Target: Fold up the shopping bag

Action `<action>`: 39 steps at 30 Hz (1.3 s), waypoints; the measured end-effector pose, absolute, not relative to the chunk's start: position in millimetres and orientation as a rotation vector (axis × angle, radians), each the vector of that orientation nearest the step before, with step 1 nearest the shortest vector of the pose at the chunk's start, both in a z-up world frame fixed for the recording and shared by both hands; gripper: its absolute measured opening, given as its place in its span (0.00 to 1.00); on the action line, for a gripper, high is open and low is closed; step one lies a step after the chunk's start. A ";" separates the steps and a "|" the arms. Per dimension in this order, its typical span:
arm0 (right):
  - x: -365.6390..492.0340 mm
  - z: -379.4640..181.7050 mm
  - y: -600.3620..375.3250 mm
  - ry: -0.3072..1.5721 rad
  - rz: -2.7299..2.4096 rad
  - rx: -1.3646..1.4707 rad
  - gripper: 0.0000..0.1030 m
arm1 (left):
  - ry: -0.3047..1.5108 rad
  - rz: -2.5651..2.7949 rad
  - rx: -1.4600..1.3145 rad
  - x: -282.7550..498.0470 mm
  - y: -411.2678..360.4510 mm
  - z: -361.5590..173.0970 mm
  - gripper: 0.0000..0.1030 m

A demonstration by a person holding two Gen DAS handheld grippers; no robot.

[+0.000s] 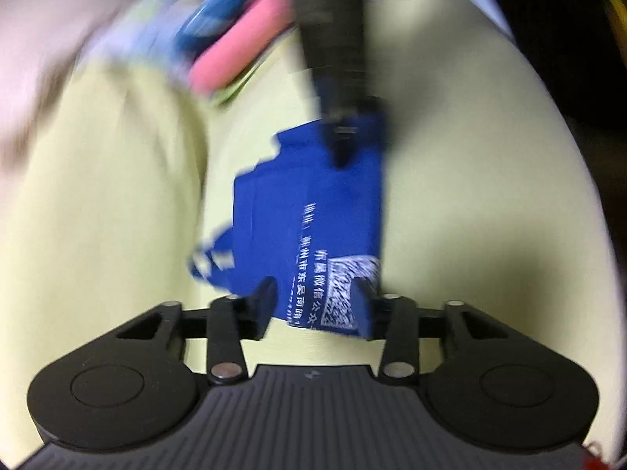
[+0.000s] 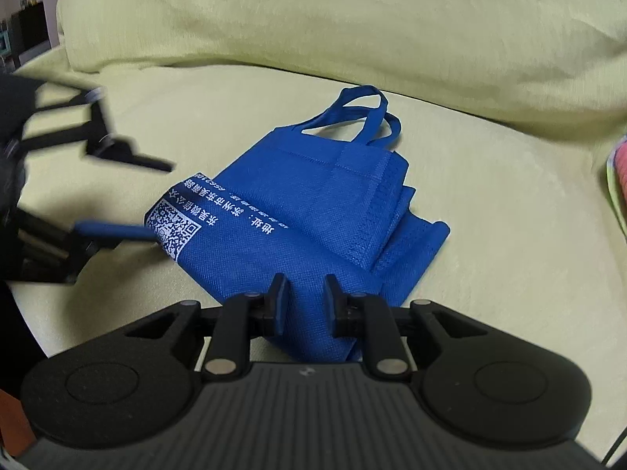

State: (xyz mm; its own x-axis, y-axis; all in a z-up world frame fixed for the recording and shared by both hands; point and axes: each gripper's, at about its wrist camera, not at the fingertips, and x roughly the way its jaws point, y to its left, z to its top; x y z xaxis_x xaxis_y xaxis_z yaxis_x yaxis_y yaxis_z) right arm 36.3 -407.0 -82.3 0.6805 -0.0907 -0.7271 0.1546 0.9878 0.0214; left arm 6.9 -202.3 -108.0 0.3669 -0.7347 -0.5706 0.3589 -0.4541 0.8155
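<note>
Blue shopping bag [image 2: 298,215] lay part-folded on yellow-green sofa cushion [image 2: 490,274]. Right hand-held gripper [image 2: 305,293] pinched its near fold; left hand-held gripper [image 1: 313,293] gaped, released. Fold could spring open if pinch slipped.

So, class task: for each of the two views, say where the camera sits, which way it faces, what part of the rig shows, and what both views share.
Left wrist: behind the left gripper, facing along the blue bag toward the right gripper; motion-blurred, jaws open astride the bag's printed end.
Right wrist: behind the right gripper, facing the bag's handles and yellow-green cover; the left gripper shows at left.
Shared: bag, QR print, cover.
</note>
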 end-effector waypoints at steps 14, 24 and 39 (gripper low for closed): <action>27.3 -84.6 -413.8 0.762 -0.093 0.121 0.16 | -0.594 -1.257 1.798 29.4 -217.4 -162.4 0.33; -3.0 -76.7 -398.9 0.682 0.084 -0.253 0.46 | -0.454 -1.450 1.776 52.6 -236.4 -137.6 0.31; -13.1 -115.8 -379.5 0.550 0.180 -0.870 0.41 | -0.342 -1.536 1.701 61.6 -240.9 -122.4 0.32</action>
State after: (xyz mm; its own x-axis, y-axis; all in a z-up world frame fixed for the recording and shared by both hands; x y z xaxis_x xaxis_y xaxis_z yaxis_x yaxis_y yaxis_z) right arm -13.1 -379.5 -115.8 0.8472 -0.0698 -0.5267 -0.3671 0.6397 -0.6753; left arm 61.6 -240.9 -122.4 0.2255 -0.6685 -0.7087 0.3049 -0.6425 0.7030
